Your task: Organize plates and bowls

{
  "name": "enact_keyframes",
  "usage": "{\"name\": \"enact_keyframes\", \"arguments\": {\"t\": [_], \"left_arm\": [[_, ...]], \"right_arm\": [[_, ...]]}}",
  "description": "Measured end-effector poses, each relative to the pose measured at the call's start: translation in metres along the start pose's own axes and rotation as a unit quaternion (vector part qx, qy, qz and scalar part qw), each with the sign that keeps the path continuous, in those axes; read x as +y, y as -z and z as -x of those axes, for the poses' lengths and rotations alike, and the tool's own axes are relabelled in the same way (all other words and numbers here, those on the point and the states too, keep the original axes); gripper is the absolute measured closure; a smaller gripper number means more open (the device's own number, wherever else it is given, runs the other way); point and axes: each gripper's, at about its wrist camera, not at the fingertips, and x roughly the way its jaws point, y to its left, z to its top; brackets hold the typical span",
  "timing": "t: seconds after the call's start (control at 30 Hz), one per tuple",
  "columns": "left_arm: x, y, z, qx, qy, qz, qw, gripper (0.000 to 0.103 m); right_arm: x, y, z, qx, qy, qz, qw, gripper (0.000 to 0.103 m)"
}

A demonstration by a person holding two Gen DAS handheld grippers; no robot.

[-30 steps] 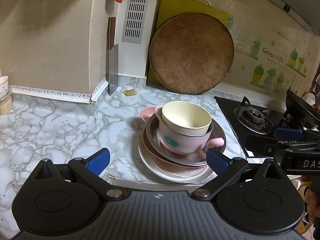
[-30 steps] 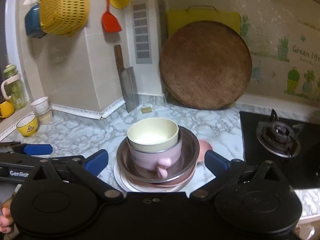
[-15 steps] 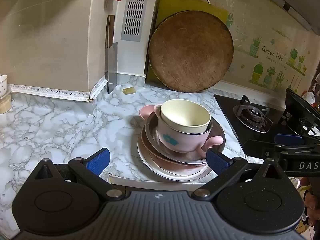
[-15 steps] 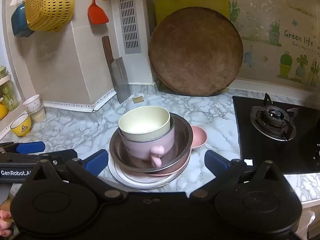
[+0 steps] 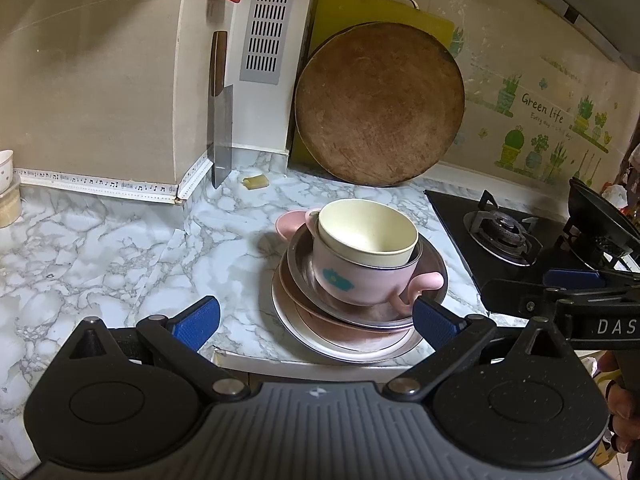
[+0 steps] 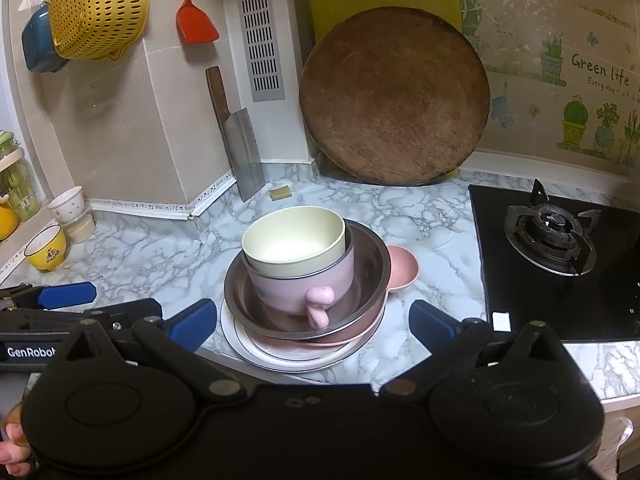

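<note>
A stack of dishes sits near the front edge of the marble counter. A cream bowl nests in a pink two-handled bowl, inside a steel bowl, on a pink plate and a white plate. A small pink dish lies behind the stack. My left gripper is open, just in front of the stack. My right gripper is open too, on the near side of the stack.
A round wooden board and a yellow board lean on the back wall. A cleaver stands in the corner. The gas hob lies right. Cups stand on the left shelf edge; a colander hangs above.
Both grippers stayed open and empty. The right view has drifted so the stack sits slightly lower and nearer; the left view barely shifted. The dishes have not moved.
</note>
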Motion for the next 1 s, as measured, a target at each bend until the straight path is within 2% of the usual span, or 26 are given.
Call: {"name": "enact_keyframes", "arguments": {"t": [1.0], "left_arm": [[0.0018, 0.0008, -0.0044, 0.007, 0.000, 0.011, 0.9999, 0.000]], "right_arm": [[0.0037, -0.0015, -0.0033, 0.002, -0.005, -0.004, 1.000, 0.000]]}}
